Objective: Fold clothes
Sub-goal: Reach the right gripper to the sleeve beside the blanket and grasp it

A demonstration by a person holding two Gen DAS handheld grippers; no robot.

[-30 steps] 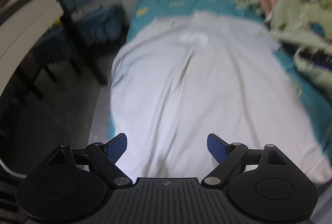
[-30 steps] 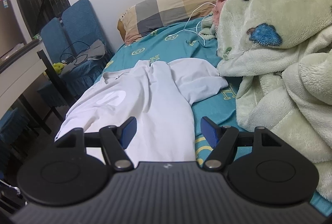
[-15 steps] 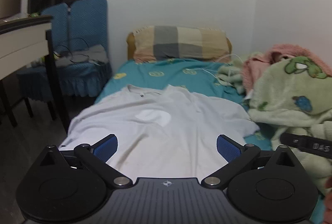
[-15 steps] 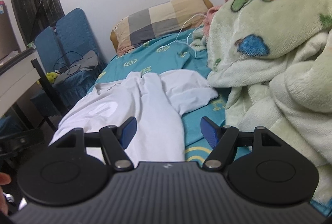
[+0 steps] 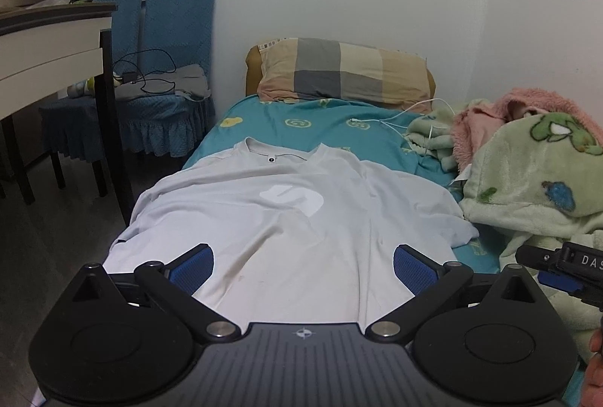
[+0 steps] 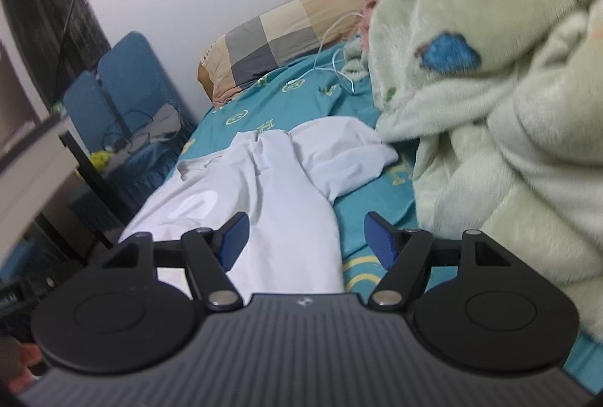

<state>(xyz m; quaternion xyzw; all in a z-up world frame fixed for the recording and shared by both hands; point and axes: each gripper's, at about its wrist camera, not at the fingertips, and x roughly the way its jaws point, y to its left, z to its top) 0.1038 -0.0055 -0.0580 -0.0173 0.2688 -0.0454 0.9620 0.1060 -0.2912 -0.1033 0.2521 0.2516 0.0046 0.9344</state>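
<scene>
We see a white T-shirt [image 5: 286, 230] lying front up on the teal bed sheet [image 5: 320, 120], collar toward the pillow [image 5: 343, 71]. Our left gripper [image 5: 303, 267] has lifted from a close downward look and spread fully, holding nothing. Our right gripper [image 6: 303, 237] is narrowing above the shirt's hem, not gripping. The shirt looks spread out; folding seems not yet begun.

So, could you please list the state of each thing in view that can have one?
White T-shirt: spread on the bed, wrinkled, not folded, right sleeve bunched.
Left tool: open, holding nothing.
Right tool: jaws closing, shirt edge between them, not gripped.
White cable: loose on the sheet.
Green blanket: heaped up.
</scene>
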